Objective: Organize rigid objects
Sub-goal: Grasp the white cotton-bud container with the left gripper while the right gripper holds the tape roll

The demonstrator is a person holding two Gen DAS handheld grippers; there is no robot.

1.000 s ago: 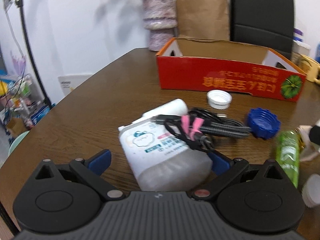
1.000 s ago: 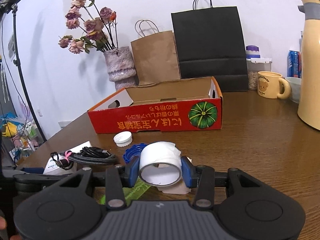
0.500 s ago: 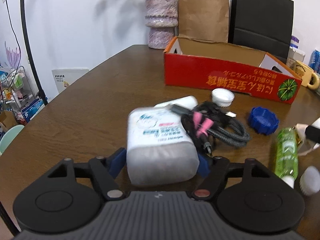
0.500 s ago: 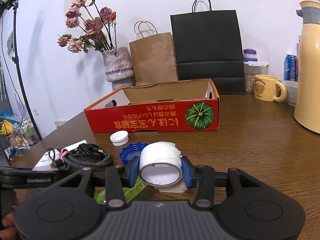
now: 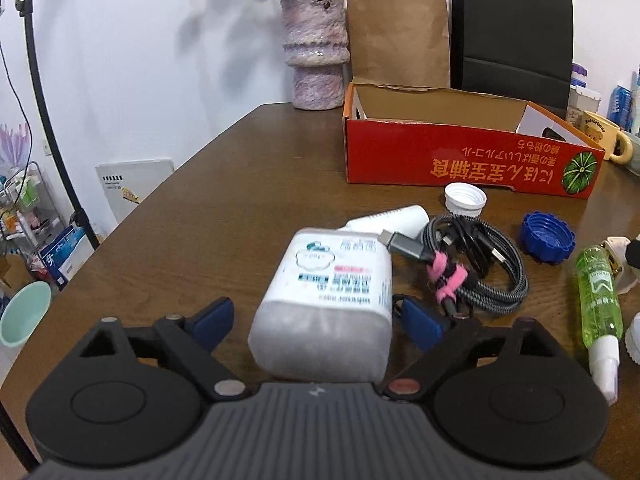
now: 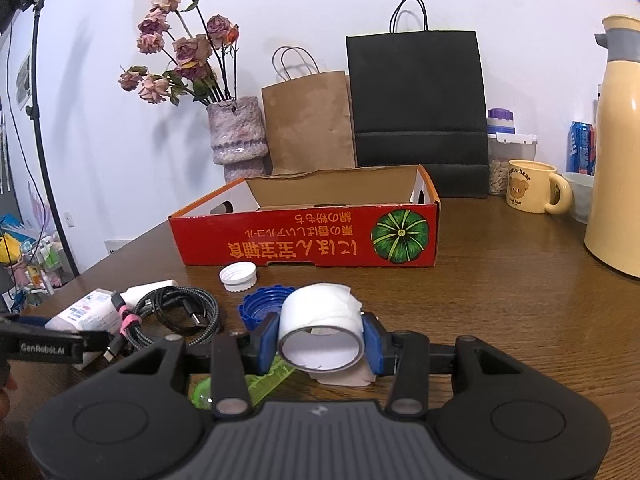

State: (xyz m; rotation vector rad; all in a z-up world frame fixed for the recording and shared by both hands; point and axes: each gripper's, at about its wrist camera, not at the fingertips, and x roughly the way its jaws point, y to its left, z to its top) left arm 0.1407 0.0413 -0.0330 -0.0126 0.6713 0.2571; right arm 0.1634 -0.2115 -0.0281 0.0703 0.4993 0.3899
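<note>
A white squarish bottle (image 5: pixel 332 280) lies on the brown table (image 5: pixel 200 248), its base toward me. My left gripper (image 5: pixel 314 312) straddles that base with its jaws opening; the left pad (image 5: pixel 214 316) stands clear of the bottle and the right pad (image 5: pixel 420 322) sits close beside it. A black cable bundle with pink ties (image 5: pixel 476 264) leans on the bottle's right side. My right gripper (image 6: pixel 320 338) is shut on a white tape roll (image 6: pixel 320 312), held just above the table. An open red cardboard box (image 6: pixel 304 240) stands behind.
A white cap (image 5: pixel 465 199), a blue cap (image 5: pixel 547 237) and a green spray bottle (image 5: pixel 598 292) lie right of the cables. Behind the box stand a vase (image 6: pixel 238 140), two paper bags (image 6: pixel 416 108), a mug (image 6: pixel 532 186) and a tall cream flask (image 6: pixel 618 152). The table edge runs off at left.
The left jaws closed onto the white bottle half a second ago and have spread apart again; the bottle now lies straighter between them. The right gripper and its tape roll have not moved.
</note>
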